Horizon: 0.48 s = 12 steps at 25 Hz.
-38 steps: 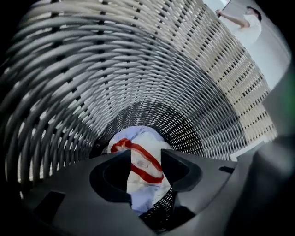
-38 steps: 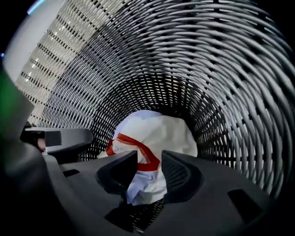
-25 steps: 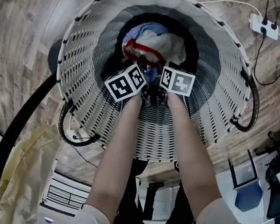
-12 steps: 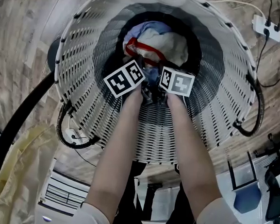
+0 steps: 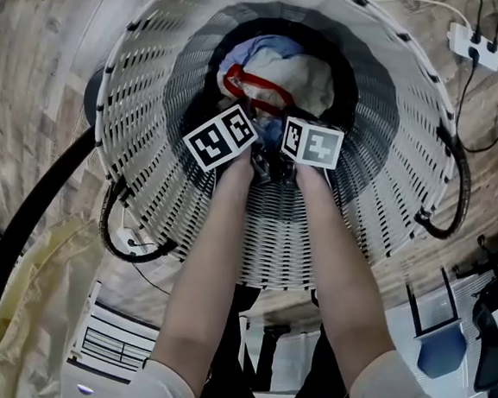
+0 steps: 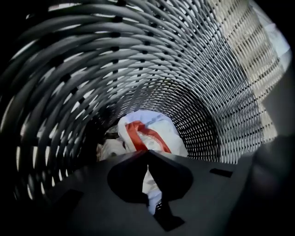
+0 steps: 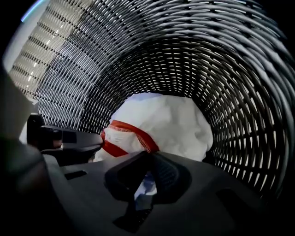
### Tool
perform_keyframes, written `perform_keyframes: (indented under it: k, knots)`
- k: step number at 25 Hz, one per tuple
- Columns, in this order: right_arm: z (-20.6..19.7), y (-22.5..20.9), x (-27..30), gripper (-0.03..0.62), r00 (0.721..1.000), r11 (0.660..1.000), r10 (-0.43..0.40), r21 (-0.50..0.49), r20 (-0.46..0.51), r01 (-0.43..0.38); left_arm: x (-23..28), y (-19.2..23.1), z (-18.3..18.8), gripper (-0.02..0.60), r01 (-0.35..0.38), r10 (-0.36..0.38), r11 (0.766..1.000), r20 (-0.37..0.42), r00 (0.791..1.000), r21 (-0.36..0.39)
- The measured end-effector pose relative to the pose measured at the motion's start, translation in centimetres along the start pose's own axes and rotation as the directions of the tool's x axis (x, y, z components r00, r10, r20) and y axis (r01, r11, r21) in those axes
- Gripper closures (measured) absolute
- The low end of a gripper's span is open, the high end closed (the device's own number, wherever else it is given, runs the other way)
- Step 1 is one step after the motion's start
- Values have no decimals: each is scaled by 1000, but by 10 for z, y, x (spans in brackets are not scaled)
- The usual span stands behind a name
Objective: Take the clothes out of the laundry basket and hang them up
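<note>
With the left gripper (image 6: 147, 153): just finished closing, tips pressed together, pinching a fold of white cloth from the clothes (image 5: 282, 71) at the bottom of the laundry basket (image 5: 151, 133). With the right gripper (image 7: 150, 157), just beside it and equally deep in the basket: closing as well in the last moment, now nipped on a pale, bluish fold. Cannot say for certain whether both folds belong to one piece.

Just beyond both tips, further toward the basket's bottom: a white garment (image 7: 170, 122) with red trim (image 6: 138, 133), bunched up against the woven wall. Behind it, at the far side of the basket, some blue cloth (image 5: 271, 48).

For the task: seems to be a finished grasp on both sides, so past the reaching step and probably about to lift. Nothing raised above the basket's rim yet, nothing hung. Only thin pinches, deep between tall walls, so likely to slip, or to drag neighbouring pieces up along the weave.

Outside the basket, on the wooden floor (image 5: 37, 45): a white power strip (image 5: 472, 44), well apart from the work.
</note>
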State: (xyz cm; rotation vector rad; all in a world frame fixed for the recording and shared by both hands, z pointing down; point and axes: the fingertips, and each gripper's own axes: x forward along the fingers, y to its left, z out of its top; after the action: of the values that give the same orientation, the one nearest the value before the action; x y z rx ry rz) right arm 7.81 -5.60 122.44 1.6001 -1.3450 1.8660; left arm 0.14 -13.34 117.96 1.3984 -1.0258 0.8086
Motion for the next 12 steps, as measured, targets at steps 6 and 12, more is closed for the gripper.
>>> perform_keyframes:
  k: [6, 12]
  knots:
    - [13, 8, -28, 576, 999, 998, -45, -51, -2, 45, -12, -4, 1, 560, 19, -19, 1000, 13, 1000, -12]
    - [22, 19, -50, 576, 999, 998, -35, -59, 26, 36, -33, -9, 5, 560, 17, -17, 1000, 19, 1000, -3]
